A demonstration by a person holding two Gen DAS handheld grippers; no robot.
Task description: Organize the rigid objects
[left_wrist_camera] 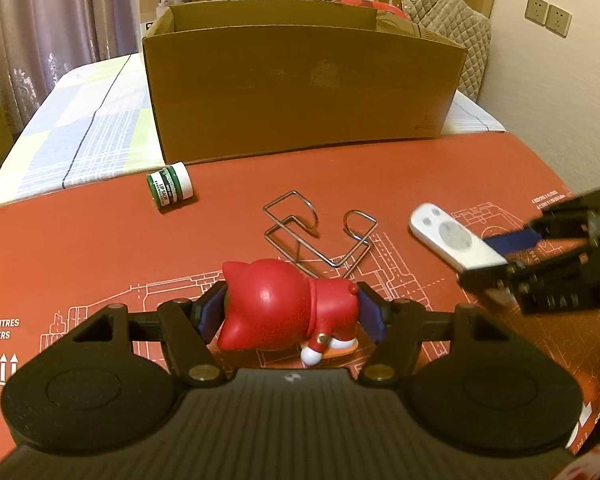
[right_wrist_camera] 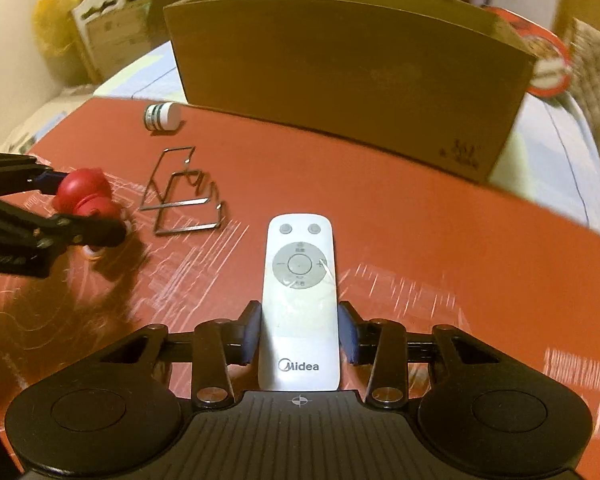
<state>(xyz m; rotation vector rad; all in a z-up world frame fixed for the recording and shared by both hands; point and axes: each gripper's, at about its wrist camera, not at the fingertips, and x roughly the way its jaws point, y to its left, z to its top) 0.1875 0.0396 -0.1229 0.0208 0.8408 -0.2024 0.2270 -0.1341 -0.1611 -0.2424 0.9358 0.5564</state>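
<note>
A red cat-like figurine point(left_wrist_camera: 284, 308) lies on its side on the red printed sheet point(left_wrist_camera: 100, 264), and my left gripper point(left_wrist_camera: 292, 314) is shut on it, one blue pad on each side. The right wrist view shows the same grip, left gripper point(right_wrist_camera: 80, 206) on figurine point(right_wrist_camera: 82, 194). My right gripper point(right_wrist_camera: 300, 336) is shut on the near end of a white Midea remote point(right_wrist_camera: 300, 276), buttons up. In the left wrist view the remote point(left_wrist_camera: 452, 240) sticks out of the right gripper point(left_wrist_camera: 508, 258). An open cardboard box point(left_wrist_camera: 300, 80) stands behind.
A small green jar with a white lid point(left_wrist_camera: 170, 186) lies on its side near the box's left corner. A bent wire holder point(left_wrist_camera: 316, 232) rests between the two grippers. A checked cloth point(left_wrist_camera: 80, 128) covers the table beyond the sheet. A quilted chair back point(left_wrist_camera: 452, 32) stands at the far right.
</note>
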